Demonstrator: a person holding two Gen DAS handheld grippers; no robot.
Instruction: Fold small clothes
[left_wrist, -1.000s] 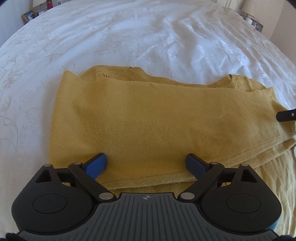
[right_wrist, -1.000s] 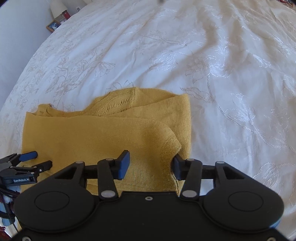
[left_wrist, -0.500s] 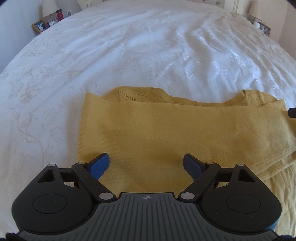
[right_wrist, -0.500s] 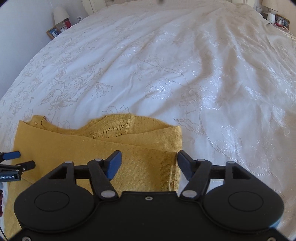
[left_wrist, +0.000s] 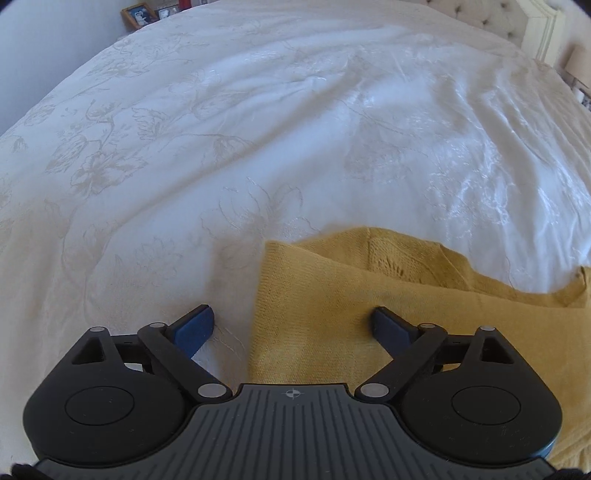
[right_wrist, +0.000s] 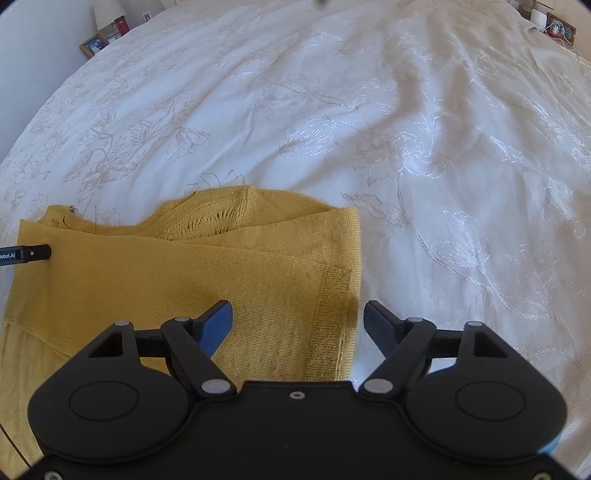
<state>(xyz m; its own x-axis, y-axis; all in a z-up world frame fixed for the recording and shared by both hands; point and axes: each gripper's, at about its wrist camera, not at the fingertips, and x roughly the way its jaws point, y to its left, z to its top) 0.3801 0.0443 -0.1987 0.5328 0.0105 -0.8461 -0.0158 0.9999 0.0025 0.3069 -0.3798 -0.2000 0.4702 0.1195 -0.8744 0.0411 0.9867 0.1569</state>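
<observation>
Sweater: a mustard-yellow knit sweater (right_wrist: 155, 280) is laid folded into a long band on the bed, lacy knit part bunched along the far edge.
Left gripper: the left gripper (left_wrist: 293, 325) is held over the sweater's left end; jaws are spread wide and opening, one blue pad over the bedspread, the other over the knit, nothing pinched.
Right gripper: the right gripper (right_wrist: 297, 321) is held over the right end, jaws apart and opening, the hem edge seen between them but not clamped.
Bed: a white bedspread (right_wrist: 406, 129) with floral embroidery, a bit wrinkled.
Background: picture frames (right_wrist: 94, 45) are seen by the wall.
</observation>
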